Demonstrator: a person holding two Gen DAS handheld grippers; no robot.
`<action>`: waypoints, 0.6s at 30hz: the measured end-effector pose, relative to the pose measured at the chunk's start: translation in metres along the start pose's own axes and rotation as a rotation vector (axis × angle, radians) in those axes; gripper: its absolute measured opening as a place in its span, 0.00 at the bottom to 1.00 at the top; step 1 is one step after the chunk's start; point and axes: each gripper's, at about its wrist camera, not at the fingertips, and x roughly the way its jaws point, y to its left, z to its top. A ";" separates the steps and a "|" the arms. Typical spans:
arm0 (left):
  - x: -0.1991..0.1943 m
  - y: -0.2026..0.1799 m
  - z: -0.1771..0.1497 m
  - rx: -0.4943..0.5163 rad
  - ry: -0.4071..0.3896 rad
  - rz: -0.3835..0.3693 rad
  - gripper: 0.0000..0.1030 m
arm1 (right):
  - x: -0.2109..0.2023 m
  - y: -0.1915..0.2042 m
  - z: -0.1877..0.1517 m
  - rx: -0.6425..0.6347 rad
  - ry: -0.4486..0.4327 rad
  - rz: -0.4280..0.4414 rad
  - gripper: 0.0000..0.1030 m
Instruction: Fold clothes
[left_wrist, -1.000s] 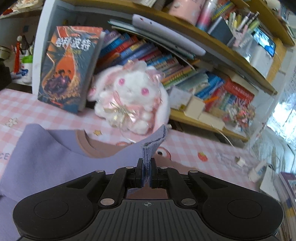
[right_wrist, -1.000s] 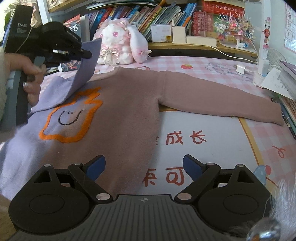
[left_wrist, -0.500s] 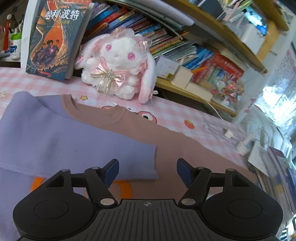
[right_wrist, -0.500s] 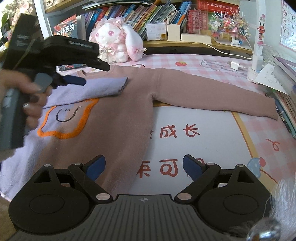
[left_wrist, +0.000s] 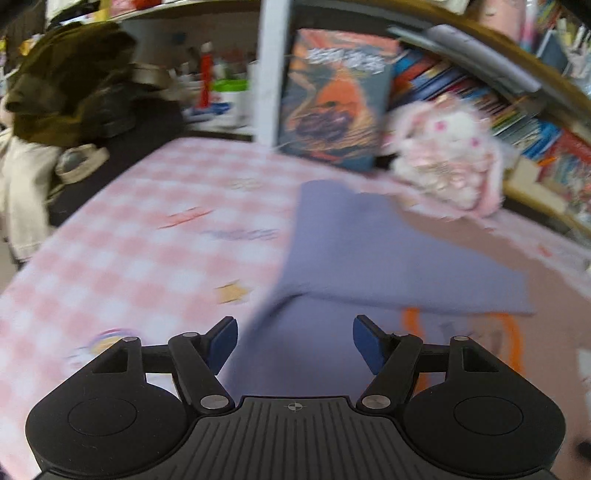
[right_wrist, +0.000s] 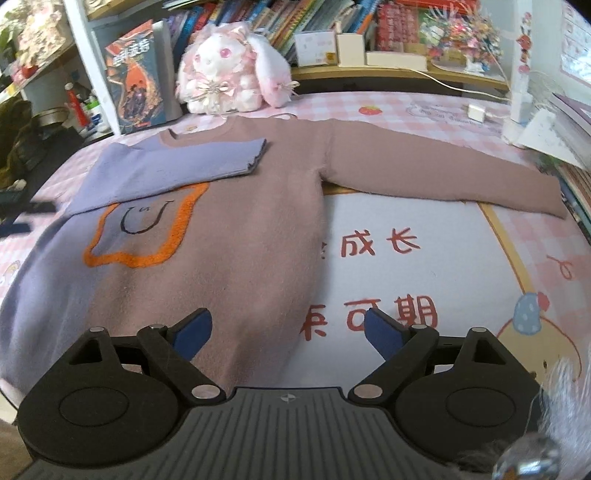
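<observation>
A sweater (right_wrist: 236, 236), mauve on the right half and lilac on the left with an orange outline print (right_wrist: 147, 221), lies flat on the table. Its lilac sleeve (right_wrist: 177, 166) lies folded across the chest; it also shows in the left wrist view (left_wrist: 388, 258). The mauve sleeve (right_wrist: 443, 170) stretches out to the right. My left gripper (left_wrist: 293, 341) is open and empty above the sweater's left edge; the view is blurred. My right gripper (right_wrist: 288, 332) is open and empty over the sweater's lower hem.
A pink checked cloth (left_wrist: 147, 221) and a white printed mat (right_wrist: 406, 258) cover the table. A plush rabbit (right_wrist: 229, 81), an upright book (right_wrist: 136, 92) and bookshelves (right_wrist: 369, 33) stand at the back. A charger and cable (right_wrist: 476, 110) lie far right. Dark clothing (left_wrist: 74, 92) sits beyond the left edge.
My left gripper let go of the lilac sleeve cuff, leaving the sleeve folded across the chest, then swung left and back. The right gripper has stayed open and nearly still.
</observation>
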 end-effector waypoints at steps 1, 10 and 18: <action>0.001 0.008 -0.002 0.001 0.014 0.013 0.68 | 0.000 -0.001 -0.001 0.019 0.004 -0.014 0.85; 0.015 0.034 -0.011 0.003 0.098 -0.044 0.68 | -0.004 0.011 -0.010 0.099 0.036 -0.091 0.62; 0.017 0.050 -0.009 -0.021 0.095 -0.124 0.05 | -0.003 0.028 -0.012 0.119 0.034 -0.093 0.23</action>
